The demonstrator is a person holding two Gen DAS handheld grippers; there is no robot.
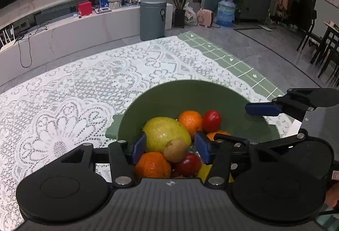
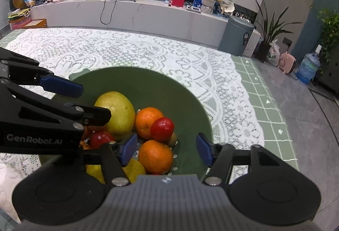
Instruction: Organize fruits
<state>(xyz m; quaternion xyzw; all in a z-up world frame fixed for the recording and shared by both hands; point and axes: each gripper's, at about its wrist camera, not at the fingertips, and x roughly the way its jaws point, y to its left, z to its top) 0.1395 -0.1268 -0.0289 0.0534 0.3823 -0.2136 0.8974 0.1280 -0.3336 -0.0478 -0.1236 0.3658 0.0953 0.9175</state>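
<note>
The green bowl (image 1: 211,93) sits on a white lace cloth (image 1: 74,93) covering the counter, and all the fruit lies inside it. A large yellow-green mango (image 1: 167,133) rests toward the bowl's left wall, with an orange (image 1: 189,120) and a red tomato (image 1: 211,120) just behind it, a small brown kiwi (image 1: 175,150) touching its near side, and another orange (image 1: 152,165) and a dark red fruit (image 1: 188,164) at the bowl's near edge. The left tool (image 1: 171,149) hangs over the bowl's near rim, jaws apart, gripping nothing. The right tool (image 2: 166,149) hangs over the bowl's right half above a third orange (image 2: 155,156), jaws parted, pads touching no fruit
</note>
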